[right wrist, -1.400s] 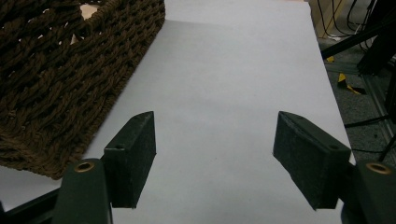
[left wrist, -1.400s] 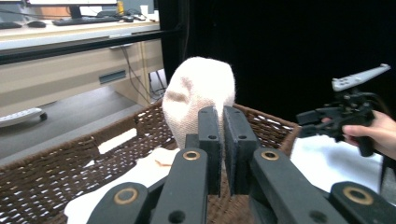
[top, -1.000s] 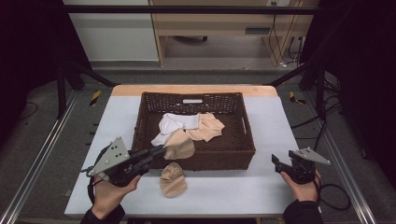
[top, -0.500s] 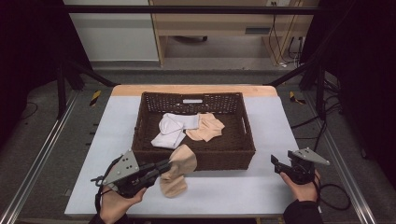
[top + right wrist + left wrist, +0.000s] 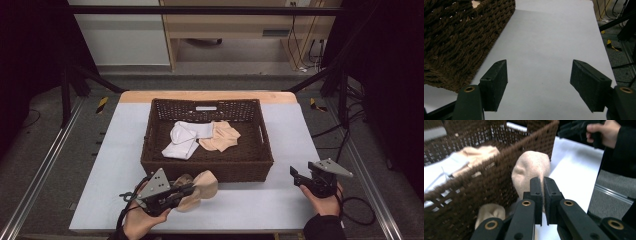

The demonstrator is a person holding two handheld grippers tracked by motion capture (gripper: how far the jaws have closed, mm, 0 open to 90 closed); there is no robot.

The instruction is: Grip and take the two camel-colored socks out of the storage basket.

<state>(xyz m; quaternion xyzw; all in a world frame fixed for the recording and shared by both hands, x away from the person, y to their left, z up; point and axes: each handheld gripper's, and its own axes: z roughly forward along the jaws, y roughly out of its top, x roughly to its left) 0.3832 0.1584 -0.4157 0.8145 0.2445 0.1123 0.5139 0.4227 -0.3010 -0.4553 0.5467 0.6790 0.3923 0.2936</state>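
Note:
My left gripper (image 5: 189, 189) is shut on a beige sock (image 5: 207, 182) just in front of the brown wicker basket (image 5: 207, 169). In the left gripper view the jaws pinch the sock (image 5: 531, 166) close against the basket's wall (image 5: 474, 192). A second beige sock (image 5: 490, 212) lies on the table under it. More socks lie inside the basket, white ones (image 5: 182, 140) and a beige one (image 5: 220, 137). At the table's front right, my right gripper (image 5: 297, 176) is held low over bare table, open, with nothing between its pads (image 5: 494, 85).
The basket stands in the middle of the white table (image 5: 300, 135). A wooden strip (image 5: 210, 96) runs along the far edge. Metal rails (image 5: 45, 165) flank the table, and cables (image 5: 360, 210) trail at the right.
My left gripper has carried the beige sock from the basket's front rim down and toward the person, to the table in front of the basket. The right gripper has stayed put.

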